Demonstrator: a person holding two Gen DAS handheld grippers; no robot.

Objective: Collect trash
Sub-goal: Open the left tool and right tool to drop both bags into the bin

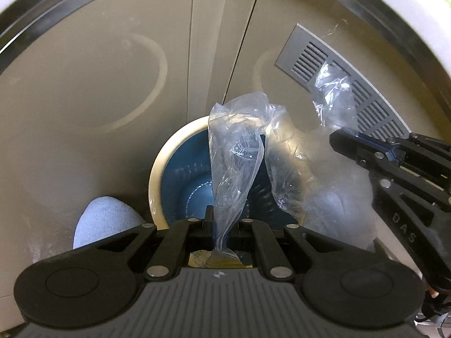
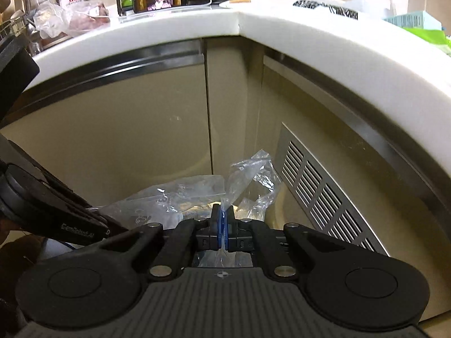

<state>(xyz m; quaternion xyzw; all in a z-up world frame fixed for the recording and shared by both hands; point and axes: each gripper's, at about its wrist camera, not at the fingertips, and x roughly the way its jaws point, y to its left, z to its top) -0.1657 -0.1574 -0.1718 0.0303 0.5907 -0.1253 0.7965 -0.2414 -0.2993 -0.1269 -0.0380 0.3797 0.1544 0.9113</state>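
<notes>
left gripper [image 1: 222, 219] and right gripper [image 2: 224, 219] each clamped on clear plastic bag [image 1: 236, 152], frame centre, above blue bin [image 1: 183, 180]. cabinet doors [image 1: 84, 84] close behind. countertop [image 2: 282, 25] only in right view.

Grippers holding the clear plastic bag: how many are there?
2. The left gripper pinches the plastic bag over the blue bin; the right gripper pinches its other edge, near the vent.

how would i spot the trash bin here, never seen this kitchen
Start at the corner where the two beige cabinet doors meet, under the white countertop. On the floor below stands the trash bin: round, cream-rimmed, dark blue inside. Unlike the flat grey vent grille nearby, a clear plastic bag drapes over it.
</notes>
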